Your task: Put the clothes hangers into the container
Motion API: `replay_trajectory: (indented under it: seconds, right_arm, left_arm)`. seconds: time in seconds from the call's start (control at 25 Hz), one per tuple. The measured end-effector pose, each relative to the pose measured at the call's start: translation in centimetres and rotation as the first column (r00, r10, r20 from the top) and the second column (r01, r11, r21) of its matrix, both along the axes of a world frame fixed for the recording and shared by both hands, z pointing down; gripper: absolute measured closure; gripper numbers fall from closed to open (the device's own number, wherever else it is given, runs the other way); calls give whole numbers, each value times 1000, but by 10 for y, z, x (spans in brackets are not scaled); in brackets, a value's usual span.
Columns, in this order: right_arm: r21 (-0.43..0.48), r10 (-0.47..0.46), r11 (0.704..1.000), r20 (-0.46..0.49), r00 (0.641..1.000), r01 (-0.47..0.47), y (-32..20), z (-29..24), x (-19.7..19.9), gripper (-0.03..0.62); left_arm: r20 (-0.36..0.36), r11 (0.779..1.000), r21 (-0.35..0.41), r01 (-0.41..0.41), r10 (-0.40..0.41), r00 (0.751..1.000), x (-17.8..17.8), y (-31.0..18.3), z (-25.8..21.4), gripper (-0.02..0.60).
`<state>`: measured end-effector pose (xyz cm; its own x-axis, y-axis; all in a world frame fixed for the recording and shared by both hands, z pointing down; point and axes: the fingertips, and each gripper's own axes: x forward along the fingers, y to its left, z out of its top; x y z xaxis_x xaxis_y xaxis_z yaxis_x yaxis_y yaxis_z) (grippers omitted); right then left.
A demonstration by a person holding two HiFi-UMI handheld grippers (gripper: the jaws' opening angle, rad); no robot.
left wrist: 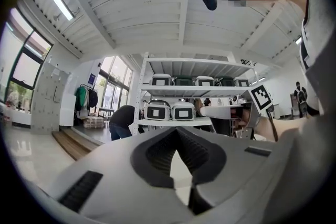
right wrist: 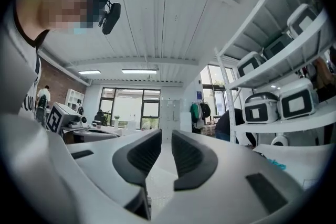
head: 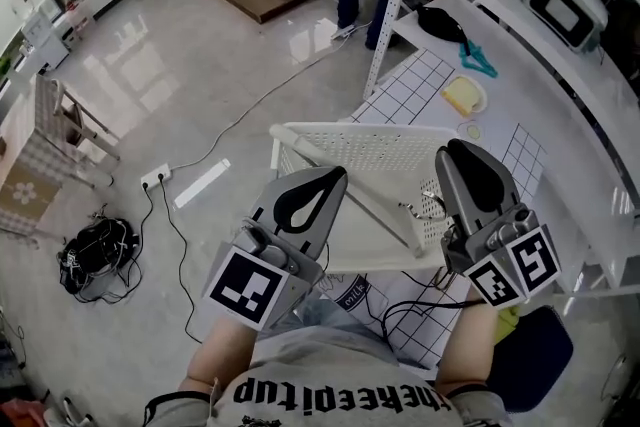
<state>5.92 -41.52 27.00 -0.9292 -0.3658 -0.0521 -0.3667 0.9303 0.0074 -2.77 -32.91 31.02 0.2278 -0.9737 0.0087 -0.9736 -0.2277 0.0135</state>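
Left tool [head: 334, 178] jaws together, empty; right tool [head: 456, 152] jaws slightly apart, empty. White container [head: 350, 128] sits at near edge of desk [head: 405, 93].

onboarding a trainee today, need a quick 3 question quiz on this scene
1. What colour is the perforated basket?
2. Where does the teal hanger lie? A) in the basket B) on the table beyond it C) on the floor
3. True or false: the right gripper holds a hanger.
Key: 1 white. 2 B. 3 false, its jaws stand apart with nothing between them.
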Motion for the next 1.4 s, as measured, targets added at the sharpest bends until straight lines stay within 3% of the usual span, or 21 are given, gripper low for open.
replay_trajectory:
  seconds: [0.12, 0.6, 1.0, 1.4]
  right_arm:
    - [10, 52, 999, 8, 999, -53, 5, -10, 6, 599]
    - [-23, 170, 985, 12, 985, -170, 37, -18, 8, 599]
    - [-56, 264, 963, 3, 965, -263, 66, -8, 3, 599]
    - [-82, 368, 927, 16, 930, -365, 96, -2, 7, 599]
  left_arm:
    - [-8, 999, 7, -45, 45, 999, 1, -3, -5, 571]
    - [-19, 972, 17, -236, 236, 972, 8, -6, -19, 571]
    - [-24, 931, 24, -365, 366, 930, 13, 4, -24, 571]
    - [-12, 875, 23, -484, 484, 875, 21, 23, -28, 571]
